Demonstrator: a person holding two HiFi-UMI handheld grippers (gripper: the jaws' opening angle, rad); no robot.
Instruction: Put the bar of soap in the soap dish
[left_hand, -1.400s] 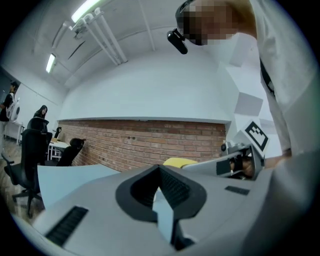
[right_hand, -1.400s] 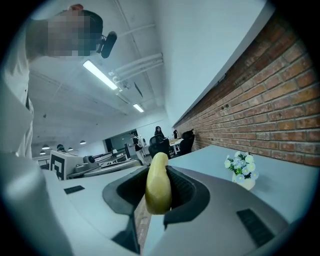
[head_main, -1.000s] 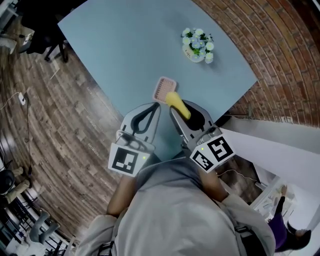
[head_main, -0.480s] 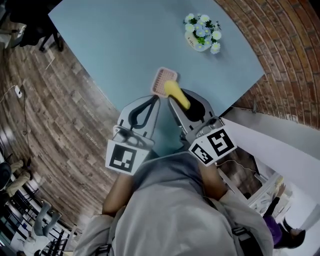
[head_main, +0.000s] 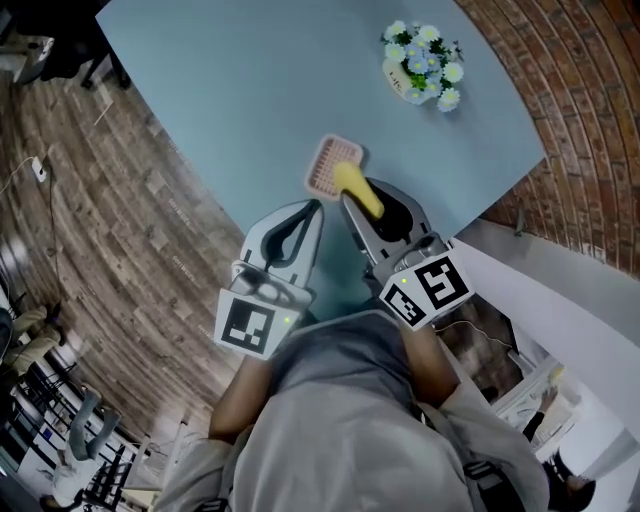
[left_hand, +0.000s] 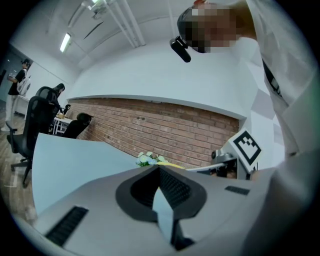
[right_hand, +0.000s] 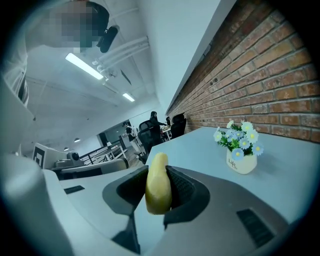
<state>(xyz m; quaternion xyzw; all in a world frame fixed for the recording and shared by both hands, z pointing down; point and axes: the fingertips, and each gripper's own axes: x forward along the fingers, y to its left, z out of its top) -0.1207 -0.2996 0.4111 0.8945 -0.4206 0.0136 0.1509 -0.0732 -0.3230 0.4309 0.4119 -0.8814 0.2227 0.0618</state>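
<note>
**Soap** (head_main: 357, 187): yellow bar, clamped between the pads of the right gripper (head_main: 352, 196). In the head view its long axis runs out of the jaws towards the dish, the free end overlapping the dish's near rim. Whether it touches the dish cannot be told.

**Soap, right gripper view** (right_hand: 158, 182): seen edge-on, a narrow upright oval. The jaws of the right gripper (right_hand: 159, 176) stand partly apart, pressed on its two flat sides.

**Dish** (head_main: 325, 160): pink, slatted, on the table (head_main: 250, 90) close to its near corner.

**Left gripper** (head_main: 316, 206): beside the right one at the near corner. In its own view the left gripper (left_hand: 159, 168) has its jaws closed tip to tip, with nothing between them.

**Flower pot** (head_main: 422, 65): white, with blue and white flowers, near the table's right edge and well apart from the dish.

**Differences between views:** only the head view shows the dish. The right gripper view shows the flower pot (right_hand: 240, 148) ahead to the right. The left gripper view shows the flowers (left_hand: 149, 159) just past its jaw tips.
</note>
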